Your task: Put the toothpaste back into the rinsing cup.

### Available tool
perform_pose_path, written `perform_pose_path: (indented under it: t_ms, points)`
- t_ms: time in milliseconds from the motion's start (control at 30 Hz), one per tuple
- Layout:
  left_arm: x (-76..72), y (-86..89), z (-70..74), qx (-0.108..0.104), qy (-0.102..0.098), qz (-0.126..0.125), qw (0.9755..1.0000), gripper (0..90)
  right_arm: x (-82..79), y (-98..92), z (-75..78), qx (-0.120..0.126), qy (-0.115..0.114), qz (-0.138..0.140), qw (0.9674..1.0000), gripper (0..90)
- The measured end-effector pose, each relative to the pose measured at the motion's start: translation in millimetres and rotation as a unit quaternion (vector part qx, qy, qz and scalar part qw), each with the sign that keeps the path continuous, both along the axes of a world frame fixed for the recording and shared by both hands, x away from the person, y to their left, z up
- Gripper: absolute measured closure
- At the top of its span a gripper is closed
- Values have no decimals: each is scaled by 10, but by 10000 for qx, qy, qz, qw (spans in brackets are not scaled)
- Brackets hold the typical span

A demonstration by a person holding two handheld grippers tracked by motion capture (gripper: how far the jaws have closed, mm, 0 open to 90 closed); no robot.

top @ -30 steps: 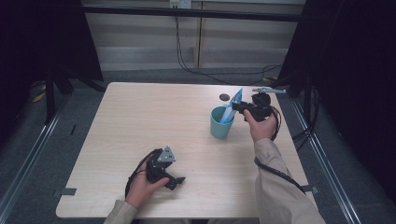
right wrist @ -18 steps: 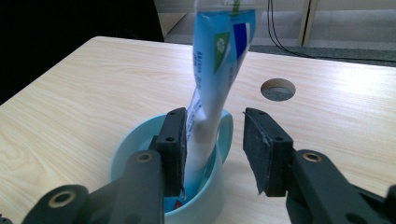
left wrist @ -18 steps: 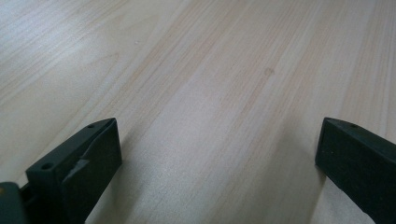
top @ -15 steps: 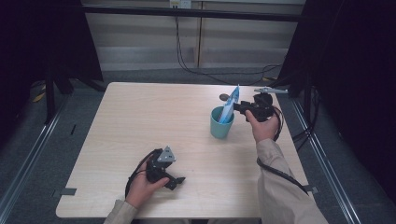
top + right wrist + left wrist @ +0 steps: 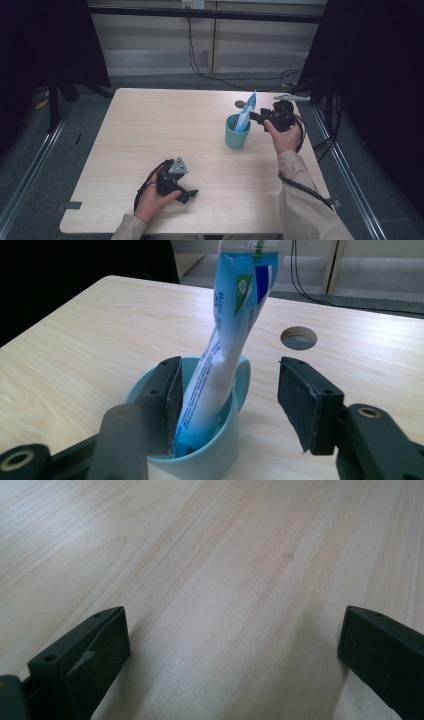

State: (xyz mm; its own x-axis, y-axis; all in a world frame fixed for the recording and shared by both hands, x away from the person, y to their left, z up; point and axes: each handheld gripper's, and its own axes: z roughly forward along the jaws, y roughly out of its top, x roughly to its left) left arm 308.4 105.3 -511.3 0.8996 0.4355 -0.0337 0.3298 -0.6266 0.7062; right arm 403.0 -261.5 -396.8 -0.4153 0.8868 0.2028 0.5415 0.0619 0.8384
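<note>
One toothpaste tube [image 5: 225,355] standing in teal cup [image 5: 215,460], crimped end up, leaning

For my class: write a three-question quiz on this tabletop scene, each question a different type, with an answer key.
1. True or false: the tube lies flat on the table.
2. Which gripper is nearer the cup? A left gripper B right gripper
3. Fill in: the tube stands inside the ____.

Key
1. False; it stands tilted in the cup.
2. B; its jaws have just been opening, the tube between them and resting against one pad, clear of the other.
3. cup
</note>
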Motion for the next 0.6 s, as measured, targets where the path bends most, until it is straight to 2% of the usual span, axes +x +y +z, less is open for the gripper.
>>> perform_pose_path:
  t_ms: [333, 400, 600]
  points:
    - [1, 0, -1, -3, -8, -4, 10000, 0, -30, -24, 6, -37, 38, 95, 9999, 382]
    - [0, -1, -2, -13, -6, 5, 10000, 0, -46, -36, -1, -123, 42, 143, 9998, 366]
    - [0, 0, -1, -1, -5, -2, 10000, 0, -83, -81, -32, -155, 77, 178, 9997, 332]
